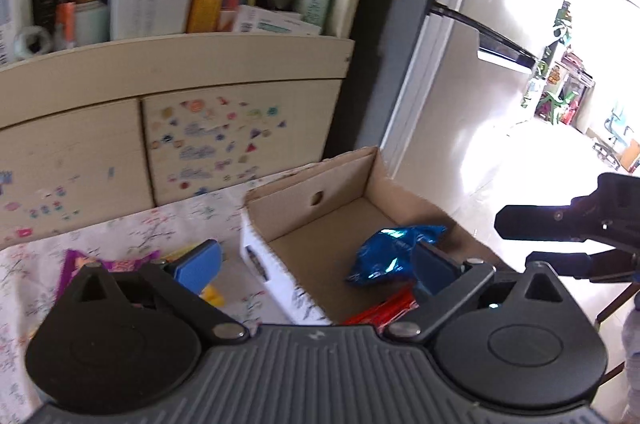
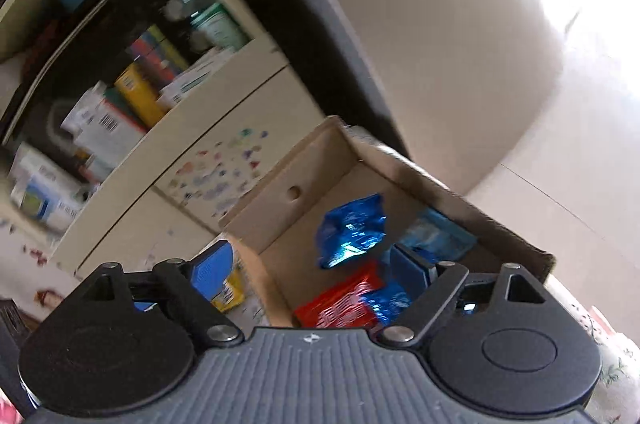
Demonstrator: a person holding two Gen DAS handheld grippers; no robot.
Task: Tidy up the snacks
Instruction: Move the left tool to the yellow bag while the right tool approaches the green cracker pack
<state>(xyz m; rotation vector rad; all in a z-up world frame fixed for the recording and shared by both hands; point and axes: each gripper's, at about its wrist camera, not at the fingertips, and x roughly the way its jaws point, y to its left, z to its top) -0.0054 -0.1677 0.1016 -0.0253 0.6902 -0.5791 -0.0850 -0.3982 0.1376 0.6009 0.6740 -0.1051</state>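
Observation:
An open cardboard box (image 1: 340, 184) stands on the flowered tablecloth; it also shows in the right wrist view (image 2: 320, 160). A shiny blue snack packet (image 1: 384, 252) is in the box, with a red packet (image 1: 384, 308) below it. In the right wrist view the blue packet (image 2: 352, 228) is blurred above a red packet (image 2: 340, 304) and light blue packets (image 2: 436, 236). My left gripper (image 1: 316, 266) is open over the box's near wall. My right gripper (image 2: 312, 266) is open and empty above the box. The right gripper also shows in the left wrist view (image 1: 560, 240).
A purple packet (image 1: 108, 264) and a yellow packet (image 1: 212, 294) lie on the tablecloth (image 1: 160, 224) left of the box. A yellow packet (image 2: 230, 294) shows left of the box in the right wrist view. A stickered cabinet (image 1: 212, 140) with a full shelf stands behind. Open floor lies right.

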